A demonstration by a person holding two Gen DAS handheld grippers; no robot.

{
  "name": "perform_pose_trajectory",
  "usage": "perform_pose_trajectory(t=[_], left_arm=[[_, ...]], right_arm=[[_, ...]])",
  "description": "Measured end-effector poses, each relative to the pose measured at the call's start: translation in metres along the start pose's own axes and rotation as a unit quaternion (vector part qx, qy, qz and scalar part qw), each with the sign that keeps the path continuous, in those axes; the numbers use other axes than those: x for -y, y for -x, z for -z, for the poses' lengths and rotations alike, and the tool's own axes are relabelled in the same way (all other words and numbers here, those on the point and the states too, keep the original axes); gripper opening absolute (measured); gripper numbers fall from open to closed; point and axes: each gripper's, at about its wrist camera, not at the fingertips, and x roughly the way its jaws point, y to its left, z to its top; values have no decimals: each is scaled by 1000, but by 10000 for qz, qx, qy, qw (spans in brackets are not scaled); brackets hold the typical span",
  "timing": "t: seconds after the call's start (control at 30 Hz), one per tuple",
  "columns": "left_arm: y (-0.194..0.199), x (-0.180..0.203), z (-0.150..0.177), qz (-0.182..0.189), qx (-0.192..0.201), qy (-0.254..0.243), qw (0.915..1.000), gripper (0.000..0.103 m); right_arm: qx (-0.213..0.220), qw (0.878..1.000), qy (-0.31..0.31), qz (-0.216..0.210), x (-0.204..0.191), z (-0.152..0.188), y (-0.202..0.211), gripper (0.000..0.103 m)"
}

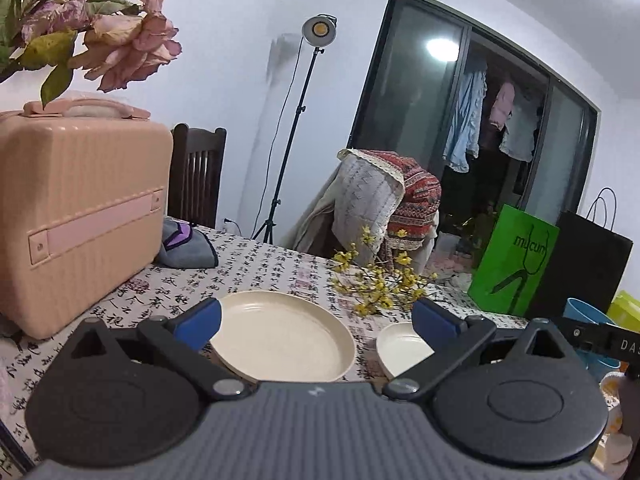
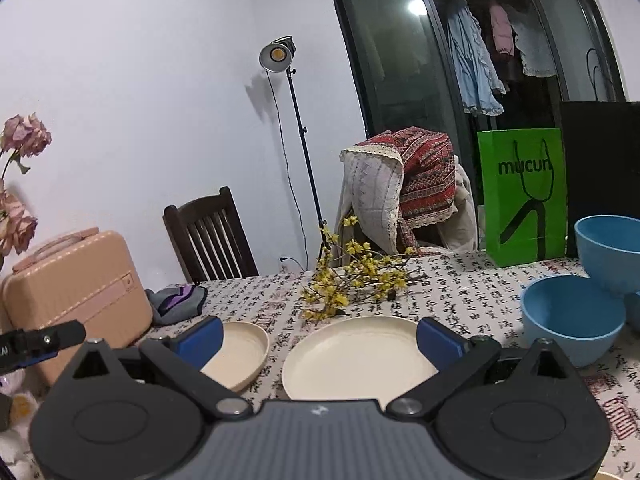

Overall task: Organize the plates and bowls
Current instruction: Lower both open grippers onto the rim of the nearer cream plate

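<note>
Two cream plates lie on the calligraphy-print tablecloth. In the left wrist view the left plate sits just ahead between my open fingers, with the second plate to its right. My left gripper is open and empty. In the right wrist view the right plate lies between my open fingers and the other plate is to its left. My right gripper is open and empty. Two blue bowls stand at the right; one also shows in the left wrist view.
A pink case stands at the table's left, with a grey cloth behind it. Yellow flower sprigs lie beyond the plates. A green bag and a black bag stand at the back right. Chairs stand behind the table.
</note>
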Motion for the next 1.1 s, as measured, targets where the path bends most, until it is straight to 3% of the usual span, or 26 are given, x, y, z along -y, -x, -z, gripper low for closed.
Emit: perform_pose_trajectory(t=[0.67,1.1], left_arm=[[-52,-20,-27,-344,-159,-133,9992,103],[-103,-49,-30,-568,-408,260,9972,103]], right_arm=[[-389,9990,-219,-70,-29,-4,-79,103],[-539,9984,-164,-32,-55,3,-122,103]])
